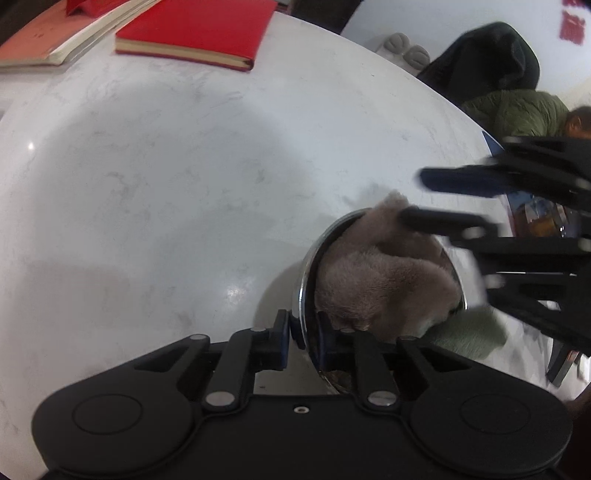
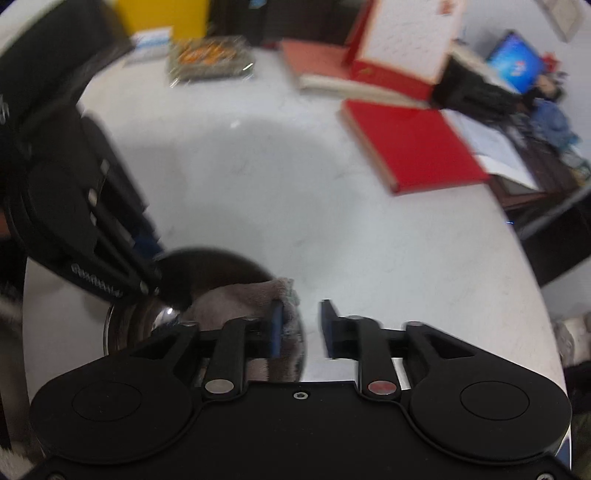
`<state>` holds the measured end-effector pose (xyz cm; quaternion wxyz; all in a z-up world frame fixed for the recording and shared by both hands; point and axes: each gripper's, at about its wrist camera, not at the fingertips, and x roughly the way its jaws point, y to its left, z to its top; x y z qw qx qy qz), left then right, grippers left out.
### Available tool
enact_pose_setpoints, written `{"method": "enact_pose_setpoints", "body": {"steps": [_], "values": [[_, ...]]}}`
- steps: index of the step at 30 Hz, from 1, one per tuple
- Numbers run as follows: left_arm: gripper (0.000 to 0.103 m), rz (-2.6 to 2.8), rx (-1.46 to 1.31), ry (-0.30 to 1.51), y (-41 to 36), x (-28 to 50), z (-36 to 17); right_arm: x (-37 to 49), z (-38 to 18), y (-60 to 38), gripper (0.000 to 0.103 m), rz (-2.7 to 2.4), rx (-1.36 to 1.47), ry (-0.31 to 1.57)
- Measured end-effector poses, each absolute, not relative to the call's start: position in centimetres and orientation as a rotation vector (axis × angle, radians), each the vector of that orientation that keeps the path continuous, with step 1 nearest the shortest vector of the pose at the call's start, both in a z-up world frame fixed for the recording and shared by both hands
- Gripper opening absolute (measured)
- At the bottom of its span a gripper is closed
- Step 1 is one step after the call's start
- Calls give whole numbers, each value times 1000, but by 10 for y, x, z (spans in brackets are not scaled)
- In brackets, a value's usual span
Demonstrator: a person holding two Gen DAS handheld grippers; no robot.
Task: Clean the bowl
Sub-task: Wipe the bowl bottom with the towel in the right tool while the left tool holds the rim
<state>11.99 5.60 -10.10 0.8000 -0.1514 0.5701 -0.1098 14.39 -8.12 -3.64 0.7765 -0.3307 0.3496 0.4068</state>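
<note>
A steel bowl stands tilted on the white marble table. My left gripper is shut on its near rim, one finger inside and one outside. A grey-brown fuzzy cloth fills the bowl. From the right, my right gripper hovers over the bowl's far edge, open, its lower finger by the cloth. In the right wrist view the right gripper shows a bare gap. The cloth lies against its left finger, draped over the bowl. The left gripper grips the rim there.
A red notebook and an open book lie at the far side of the table. A glass dish of food and a laptop sit beyond. A person in a green jacket is behind the table edge.
</note>
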Motion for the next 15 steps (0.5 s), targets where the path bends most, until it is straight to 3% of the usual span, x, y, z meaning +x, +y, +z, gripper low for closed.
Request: {"method": "enact_pose_setpoints", "body": {"steps": [4,7,15], "values": [[13,-225,-315,1229,53,120,-102,118,-24,-84,40,972,-684,761],[13,-218,-318,1236,52,121,-103,109,-43,-68,40,981,-802,817],[13,-213,-319,1240,52,120,-102,133,-85,-57,38,934,-776,1009]]}}
